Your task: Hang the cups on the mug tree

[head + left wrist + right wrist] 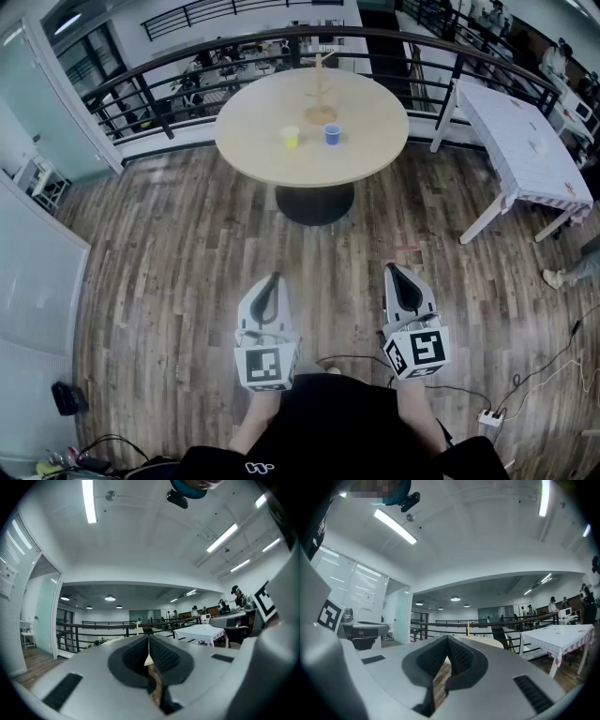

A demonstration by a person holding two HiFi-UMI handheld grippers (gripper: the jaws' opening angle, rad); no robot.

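**A:** Where are the cups?

**B:** Both are upright on the round table [248,127] ahead of you. The yellow cup [291,138] is on the left and the blue cup [332,134] just beside it on the right, with a small gap between them. The mug tree [322,89] stands right behind them, nearer the table's far edge. Neither cup is hung on it yet.

**A:** And my grippers?

**B:** Your left gripper [274,279] and right gripper [395,271] are low in the head view, close to your body. They sit side by side over the wooden floor [169,253], well apart from the table, with both noses pointing toward it.

**A:** Jaw state?

**B:** Both are clenched. Each gripper view shows the pads meeting at the tips with nothing held between them. Only floor shows through the slit below.

**A:** Anything around the table?

**B:** A black railing [169,70] curves behind it. A cloth-covered white table [525,141] stands off to your right, past the round one. A power strip [489,416] with cables lies on the floor by your right side. Someone's shoe [555,277] shows at the right edge.
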